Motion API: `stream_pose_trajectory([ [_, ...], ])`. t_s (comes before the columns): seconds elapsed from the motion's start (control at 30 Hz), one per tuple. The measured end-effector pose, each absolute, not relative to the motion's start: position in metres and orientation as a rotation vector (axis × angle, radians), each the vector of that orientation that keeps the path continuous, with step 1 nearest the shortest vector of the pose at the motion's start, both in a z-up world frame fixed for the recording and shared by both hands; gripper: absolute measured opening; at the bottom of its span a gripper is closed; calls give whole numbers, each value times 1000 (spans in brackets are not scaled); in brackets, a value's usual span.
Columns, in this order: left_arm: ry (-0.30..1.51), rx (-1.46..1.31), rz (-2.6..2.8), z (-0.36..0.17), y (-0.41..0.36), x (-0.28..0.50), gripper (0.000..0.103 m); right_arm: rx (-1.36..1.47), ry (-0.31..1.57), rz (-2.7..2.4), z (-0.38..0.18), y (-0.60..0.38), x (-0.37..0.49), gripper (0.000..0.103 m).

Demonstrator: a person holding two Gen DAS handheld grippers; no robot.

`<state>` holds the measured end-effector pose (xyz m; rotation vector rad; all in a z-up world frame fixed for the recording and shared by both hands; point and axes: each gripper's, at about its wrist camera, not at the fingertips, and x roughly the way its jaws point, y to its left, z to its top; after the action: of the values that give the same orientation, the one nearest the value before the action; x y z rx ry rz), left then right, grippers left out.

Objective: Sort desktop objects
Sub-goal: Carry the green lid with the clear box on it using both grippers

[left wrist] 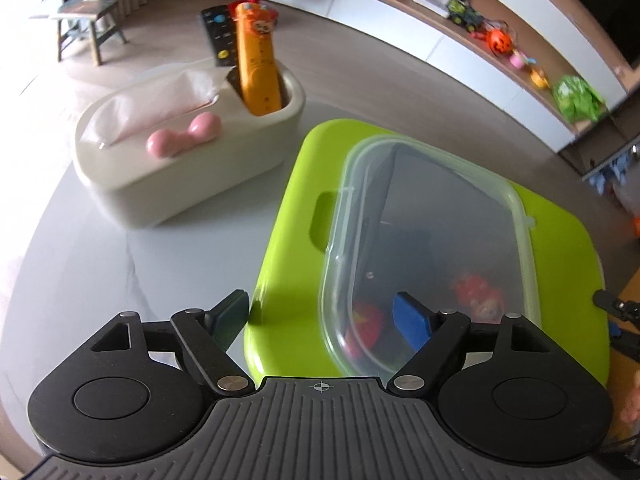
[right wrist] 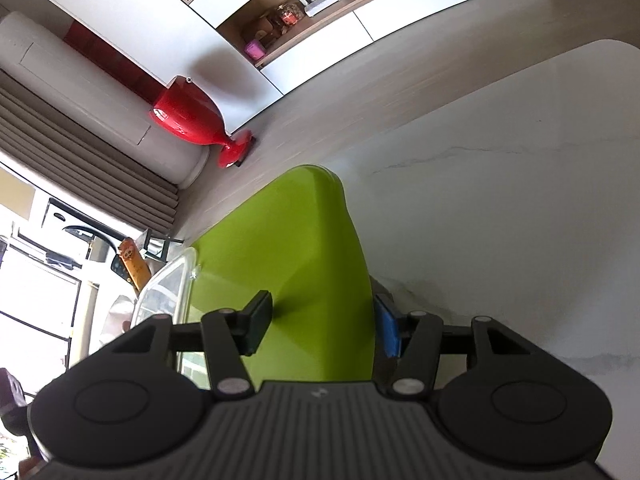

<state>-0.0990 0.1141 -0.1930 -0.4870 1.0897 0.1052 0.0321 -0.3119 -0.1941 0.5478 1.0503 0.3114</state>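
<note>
A green box is seen on the worktop, with a clear lidded container of small toys resting on its lid. The left gripper is spread across the near left corner, its jaws released. The right gripper straddles the box's right edge; whether it is clenched cannot be told. Both appear placed for a two-handed lift. A tissue holder with a remote stands beside the box.

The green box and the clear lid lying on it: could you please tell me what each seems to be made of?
The green box looks like glossy moulded plastic: smooth, uniform colour, soft highlights, rounded corners. The clear lid seems a thin translucent plastic, slightly cloudy, with a raised moulded rim; toys show blurred through it.
</note>
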Motion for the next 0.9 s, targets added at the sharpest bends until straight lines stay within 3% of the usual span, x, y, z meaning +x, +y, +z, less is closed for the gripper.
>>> stream_pose_trajectory([
  [0.37, 1084, -570, 160, -196, 114, -126, 82, 496, 1104, 345, -201, -298, 42, 66],
  [0.63, 1063, -571, 190, -190, 122, -118, 82, 505, 1082, 368, -200, -306, 47, 67],
  [0.9, 1047, -648, 118, -200, 134, -94, 92, 514, 1081, 426, -203, -318, 55, 78],
])
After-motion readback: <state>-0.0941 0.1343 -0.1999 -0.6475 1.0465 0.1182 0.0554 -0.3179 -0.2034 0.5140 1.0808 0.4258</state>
